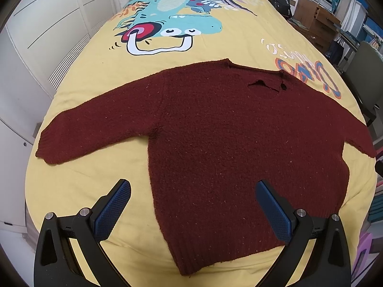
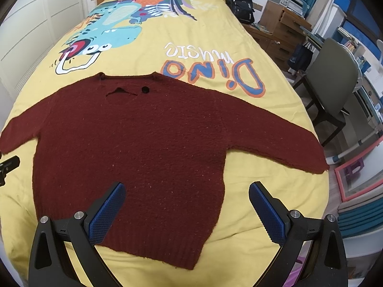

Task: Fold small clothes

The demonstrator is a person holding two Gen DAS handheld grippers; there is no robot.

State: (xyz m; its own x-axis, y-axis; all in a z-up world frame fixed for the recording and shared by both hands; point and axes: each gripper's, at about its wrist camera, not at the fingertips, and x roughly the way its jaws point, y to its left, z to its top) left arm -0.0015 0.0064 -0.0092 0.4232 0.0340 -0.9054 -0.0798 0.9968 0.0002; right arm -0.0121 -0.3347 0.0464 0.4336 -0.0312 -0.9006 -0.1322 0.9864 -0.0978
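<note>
A dark red knitted sweater lies flat on the yellow bedspread, sleeves spread to both sides, hem towards me and collar at the far end. It also shows in the right wrist view. My left gripper is open and empty, hovering above the sweater's lower left hem. My right gripper is open and empty, above the lower right hem. A part of the left gripper shows at the left edge of the right wrist view.
The bedspread has a dinosaur print and lettering. White wardrobes stand left of the bed. A chair, drawers and a black backpack stand to the right.
</note>
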